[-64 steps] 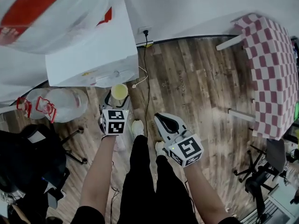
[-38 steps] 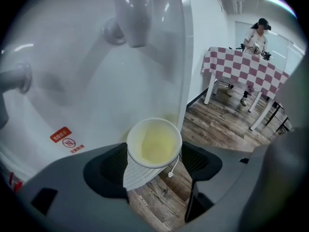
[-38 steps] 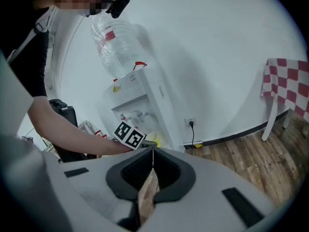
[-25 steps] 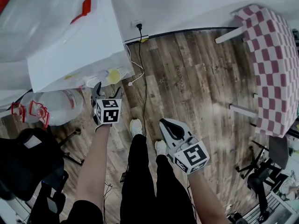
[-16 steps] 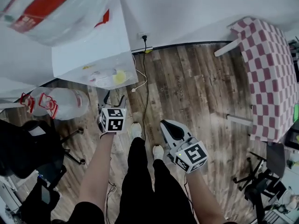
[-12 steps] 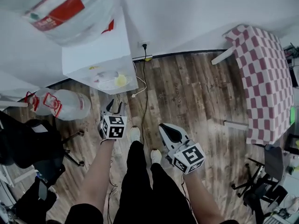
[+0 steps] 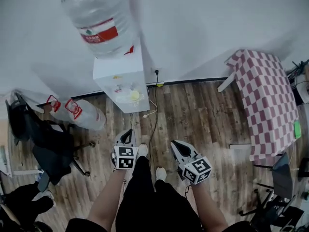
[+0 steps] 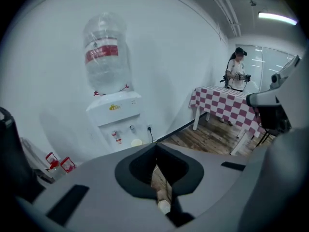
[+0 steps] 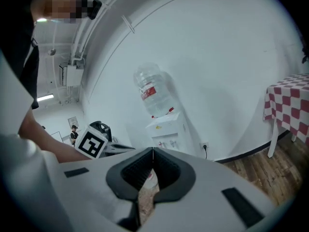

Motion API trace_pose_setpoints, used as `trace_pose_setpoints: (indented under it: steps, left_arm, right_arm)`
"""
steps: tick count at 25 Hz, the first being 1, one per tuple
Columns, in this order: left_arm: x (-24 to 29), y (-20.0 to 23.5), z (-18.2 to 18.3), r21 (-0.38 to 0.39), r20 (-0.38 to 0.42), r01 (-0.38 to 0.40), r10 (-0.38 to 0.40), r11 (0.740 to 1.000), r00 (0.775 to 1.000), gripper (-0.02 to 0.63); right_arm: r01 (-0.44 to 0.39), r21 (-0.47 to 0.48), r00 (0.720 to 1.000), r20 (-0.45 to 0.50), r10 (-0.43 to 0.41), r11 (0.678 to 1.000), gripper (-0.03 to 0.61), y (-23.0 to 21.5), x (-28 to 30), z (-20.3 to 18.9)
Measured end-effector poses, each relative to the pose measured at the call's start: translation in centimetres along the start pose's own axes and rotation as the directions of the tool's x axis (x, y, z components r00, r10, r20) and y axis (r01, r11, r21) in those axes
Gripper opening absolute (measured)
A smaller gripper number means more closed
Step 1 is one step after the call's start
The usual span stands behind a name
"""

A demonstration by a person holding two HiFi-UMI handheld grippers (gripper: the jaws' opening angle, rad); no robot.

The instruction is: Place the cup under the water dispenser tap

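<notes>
Cup (image 7: 135, 95) was seen standing in the recess of the water dispenser (image 7: 120, 74), just below its taps (image 8: 131, 128) and well apart from both grippers. The left gripper (image 7: 127, 135) had just been closing — its fingers were together, nothing between them; the right gripper (image 7: 179, 148) was likewise closed and empty. A spill was judged possible if the cup sat off-centre under its tap.
</notes>
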State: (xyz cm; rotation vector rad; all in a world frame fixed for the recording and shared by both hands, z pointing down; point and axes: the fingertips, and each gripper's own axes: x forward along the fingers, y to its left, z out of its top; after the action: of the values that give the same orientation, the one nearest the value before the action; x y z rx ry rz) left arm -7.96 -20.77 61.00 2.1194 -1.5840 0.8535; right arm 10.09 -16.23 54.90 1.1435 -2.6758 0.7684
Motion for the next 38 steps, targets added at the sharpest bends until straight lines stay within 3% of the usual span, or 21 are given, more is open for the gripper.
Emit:
trace_pose_setpoints:
  steps: [4,11,20,30,38]
  left_arm:
    - [-5.9,-1.0,0.5,-0.008,0.049,-0.026,0.026,1.000,0.998,0.015]
    - [-14.9,-2.0,1.1,-0.045,0.163,-0.026,0.033,0.999,0.986,0.014]
    - [-22.1,-0.9,0.2,-0.039,0.256,-0.014,0.024,0.999,0.966,0.014]
    - [-29.0,6.2,-6.1,-0.088,0.272,0.021,0.004,0.996,0.962,0.015]
    - [-31.5,8.8,-11.5,-0.077,0.249,0.073,-0.052,0.994,0.967,0.014]
  right_arm:
    - [-0.035,-0.018,0.998,0.049,0.035,0.999,0.021,1.9,-2.2,1.6]
    - [-0.090,-0.074,0.994,0.047,0.094,0.993,0.021,5.9,-4.8,1.7]
    - [-0.093,-0.103,0.992,0.075,0.101,0.990,0.021,11.4,-6.3,1.3]
    - [-0.030,-0.107,0.994,0.100,0.041,0.994,0.021,20.3,-6.0,-0.6]
    - [0.040,-0.093,0.994,0.107,-0.030,0.995,0.021,25.9,-8.3,-3.4]
